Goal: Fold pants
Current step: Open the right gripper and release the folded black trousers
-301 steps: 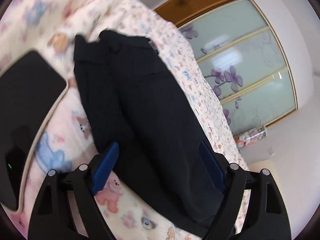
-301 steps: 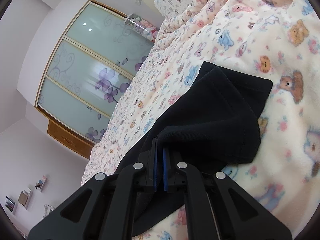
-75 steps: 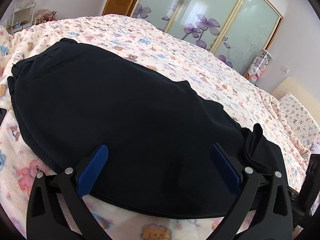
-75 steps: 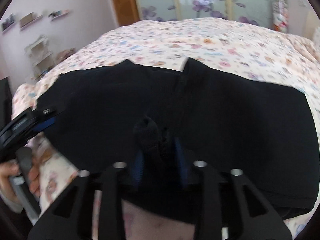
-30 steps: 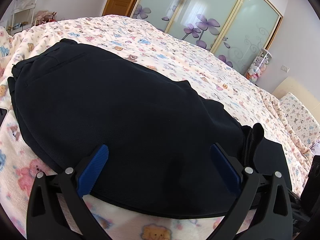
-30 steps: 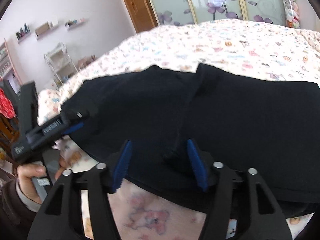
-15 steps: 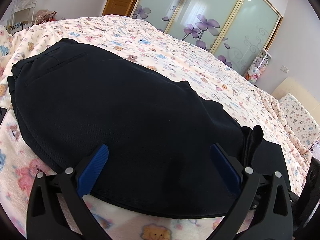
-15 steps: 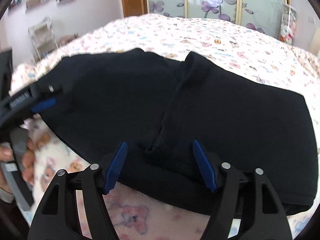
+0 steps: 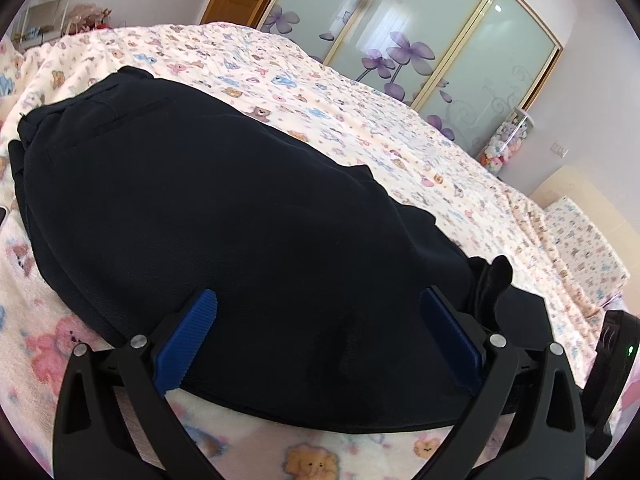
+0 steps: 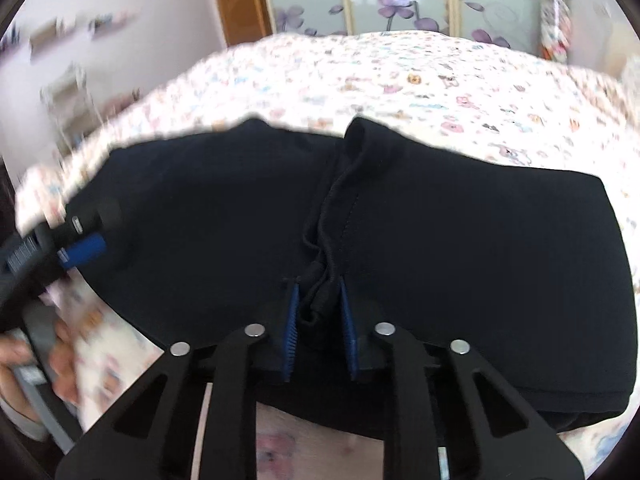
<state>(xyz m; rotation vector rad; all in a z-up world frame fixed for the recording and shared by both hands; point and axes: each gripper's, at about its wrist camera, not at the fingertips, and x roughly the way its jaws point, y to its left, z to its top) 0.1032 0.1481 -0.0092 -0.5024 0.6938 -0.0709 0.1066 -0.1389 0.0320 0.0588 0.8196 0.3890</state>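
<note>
A cartoon-animal print bedspread (image 9: 360, 128) fronts frosted wardrobe doors (image 9: 420, 32) with purple flowers, a wooden door (image 10: 240, 0) alongside.

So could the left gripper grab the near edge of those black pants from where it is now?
Probably yes. The left gripper is wide open, its blue pads either side of the pants near their front edge on the blanket, with nothing in between.

Black pants (image 9: 240, 208) cover the near part of the bed (image 9: 400, 120). Bare bedspread lies open beyond them, toward the wardrobe doors (image 9: 420, 32). The left hand-held gripper (image 10: 80, 248) blocks the pants' left edge; a raised fabric ridge (image 10: 340, 208) crosses their middle.
</note>
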